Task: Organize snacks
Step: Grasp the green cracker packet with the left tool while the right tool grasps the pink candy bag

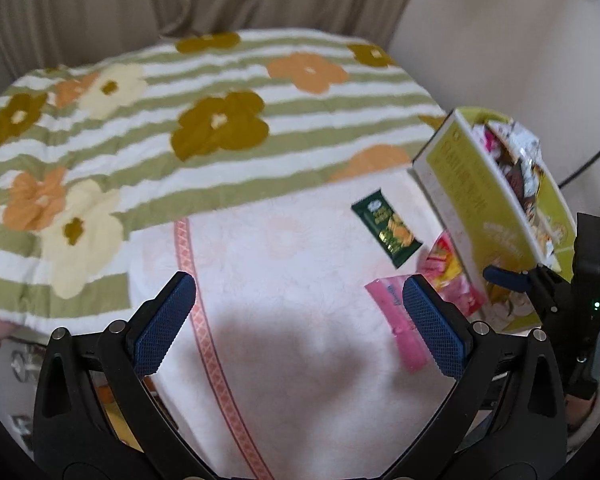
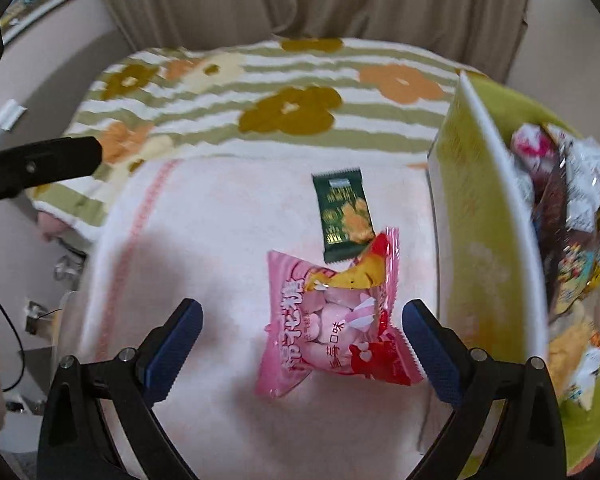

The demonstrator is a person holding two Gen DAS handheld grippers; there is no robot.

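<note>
A pink marshmallow bag [image 2: 332,320] lies flat on a pale pink towel [image 2: 220,240]. My right gripper [image 2: 304,350] hangs open just above its near end, and the bag lies between the jaws. A dark green snack packet [image 2: 344,214] lies just beyond it, its corner under the bag's top. A yellow-green box [image 2: 480,200] stands at the right, holding several wrapped snacks [image 2: 572,208]. My left gripper [image 1: 300,320] is open and empty over bare towel [image 1: 280,260]. Its right finger hides part of the pink bag [image 1: 396,320]. The green packet [image 1: 386,234] and the box [image 1: 480,208] are to its right.
The towel covers the near part of a green-striped floral blanket [image 1: 220,120] on a bed. A beige curtain [image 2: 300,0] hangs behind it. The bed edge drops off at the left, with a cable [image 2: 16,344] and small clutter on the floor there.
</note>
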